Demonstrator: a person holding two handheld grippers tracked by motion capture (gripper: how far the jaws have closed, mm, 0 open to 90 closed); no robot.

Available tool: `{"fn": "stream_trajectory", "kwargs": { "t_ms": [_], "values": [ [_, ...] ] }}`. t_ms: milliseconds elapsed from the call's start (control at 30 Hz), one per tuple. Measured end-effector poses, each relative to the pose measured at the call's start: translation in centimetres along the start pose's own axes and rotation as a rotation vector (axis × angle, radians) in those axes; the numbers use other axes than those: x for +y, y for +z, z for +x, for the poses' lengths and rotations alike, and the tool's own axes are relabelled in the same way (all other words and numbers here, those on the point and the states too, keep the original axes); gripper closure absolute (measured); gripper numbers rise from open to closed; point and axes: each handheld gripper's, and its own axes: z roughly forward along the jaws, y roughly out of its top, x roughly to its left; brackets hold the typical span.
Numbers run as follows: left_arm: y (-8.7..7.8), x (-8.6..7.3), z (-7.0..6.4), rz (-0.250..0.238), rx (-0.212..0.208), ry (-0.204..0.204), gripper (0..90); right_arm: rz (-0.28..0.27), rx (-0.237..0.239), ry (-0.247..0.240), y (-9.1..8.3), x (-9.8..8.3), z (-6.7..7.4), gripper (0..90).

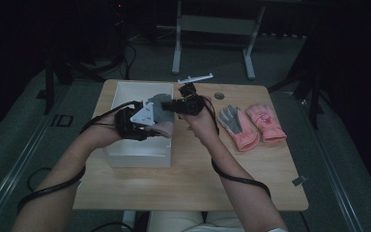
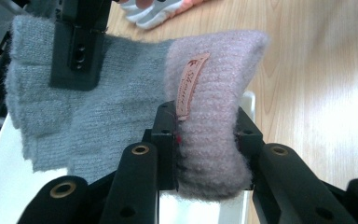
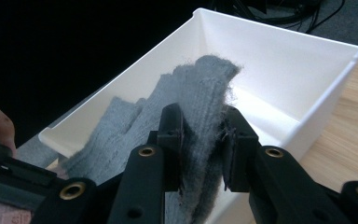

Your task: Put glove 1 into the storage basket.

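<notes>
Left gripper view: grey knit glove with pink cuff

Grey knit glove with pink cuff, white bin, pale wooden table.

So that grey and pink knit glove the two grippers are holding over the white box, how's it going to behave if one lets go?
The knit glove is probably floppy: its free fingers already hang between the left gripper and right gripper. It likely grips well, since the fuzzy knit bunches between the jaws. It looks light.

Two pink-cuffed gloves lie side by side on the wooden table.
</notes>
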Motion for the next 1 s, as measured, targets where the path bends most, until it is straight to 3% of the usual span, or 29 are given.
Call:
{"fn": "stream_trajectory", "kwargs": {
  "t_ms": [267, 633, 833, 1000],
  "values": [
    [-0.1, -2.4, 0.1, 0.046, 0.011, 0.019, 69.2, 0.029, 0.005, -0.008, 3.0, 0.4, 1.4, 72.8],
    [3.2, -5.1, 0.0, 0.129, -0.008, 0.042, 69.2, 0.11, -0.023, 0.026, 6.8, -1.0, 0.8, 72.8],
    [5.5, -5.6, -0.2, 0.251, 0.0, 0.123, 69.2, 0.163, -0.059, 0.014, 8.4, -1.3, 0.6, 72.6],
    [7.0, -5.6, 0.1, 0.314, -0.006, 0.154, 69.1, 0.198, -0.079, -0.006, 9.0, -0.9, 0.7, 71.1]
  ]
}}
